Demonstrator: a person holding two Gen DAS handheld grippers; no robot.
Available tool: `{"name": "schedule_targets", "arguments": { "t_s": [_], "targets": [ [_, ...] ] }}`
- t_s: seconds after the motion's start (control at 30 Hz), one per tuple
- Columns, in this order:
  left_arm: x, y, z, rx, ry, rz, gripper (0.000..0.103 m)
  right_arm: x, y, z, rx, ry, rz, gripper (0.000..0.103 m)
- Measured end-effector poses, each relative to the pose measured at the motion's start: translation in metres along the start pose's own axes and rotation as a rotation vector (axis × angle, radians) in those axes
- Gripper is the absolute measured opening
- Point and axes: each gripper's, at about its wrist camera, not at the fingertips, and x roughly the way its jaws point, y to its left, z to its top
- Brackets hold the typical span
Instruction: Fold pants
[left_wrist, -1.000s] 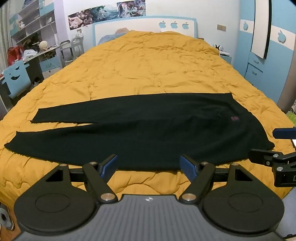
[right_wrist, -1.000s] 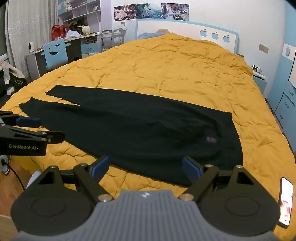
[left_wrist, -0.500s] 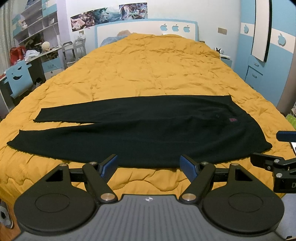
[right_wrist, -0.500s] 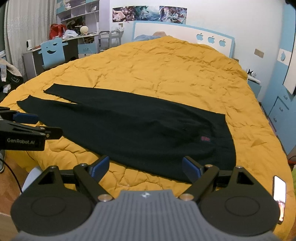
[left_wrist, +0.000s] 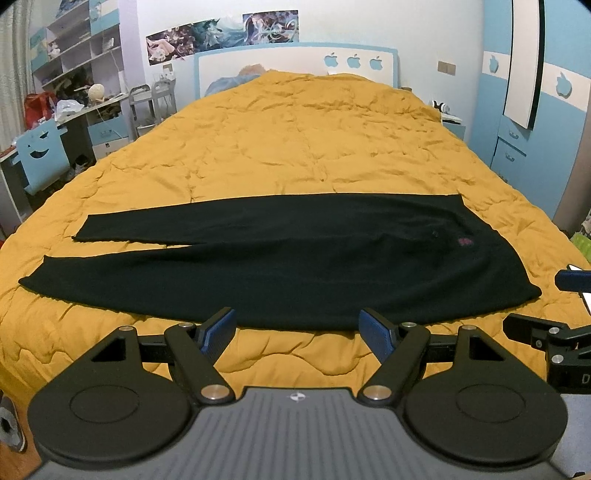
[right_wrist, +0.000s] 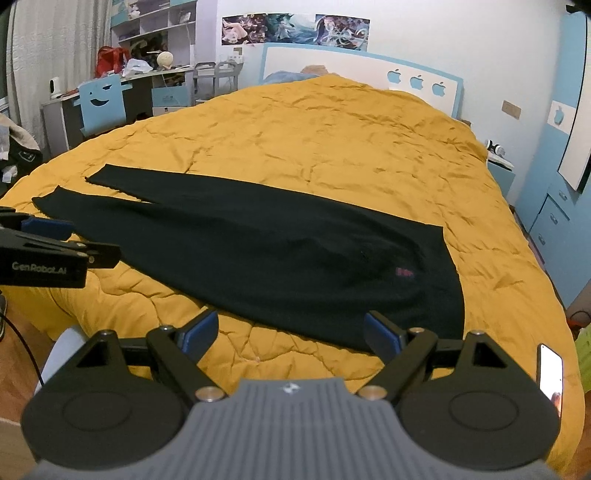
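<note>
Right now both sets of jaws stand wide and hold nothing. Your left gripper (left_wrist: 297, 331) hovers off the near edge of the bed (left_wrist: 314, 147), its blue pads just short of the fabric. Your right gripper (right_wrist: 290, 334) hangs the same way, further along that edge.

One pair of pants (left_wrist: 280, 266), black, lies flat on the yellow quilt ahead of both tools. Long axis runs across your view, side to side, roughly parallel to the bed's near edge. Waistband to your right, two leg cuffs to your left. The legs are split apart toward the cuffs, with a wedge of quilt showing between them. A small red mark sits near the waist.

Which hand is nearer to what: in the right wrist view the waist corner (right_wrist: 448, 325) lies close ahead of the right jaws, slightly right of centre. In the left wrist view the near leg's long edge lies straight ahead, and the cuffs (left_wrist: 48, 277) are well off to the left.

Judgement: no fold made yet. The first one likely brings one leg over the other, so right hand takes the waist end, left hand must travel leftward along the leg.

Count: two grippers, one pair of pants, one phone (right_wrist: 551, 380) on the quilt by the right tool.
</note>
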Motion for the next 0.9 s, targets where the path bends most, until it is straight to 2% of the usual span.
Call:
{"name": "schedule_targets", "arguments": {
  "t_s": [0.9],
  "targets": [
    [-0.0043,-0.0004,0.0003,0.007,-0.018,-0.014,0.089,-0.0064,0.0016,0.0008,0.006,-0.004,-0.005,0.082]
  ]
}}
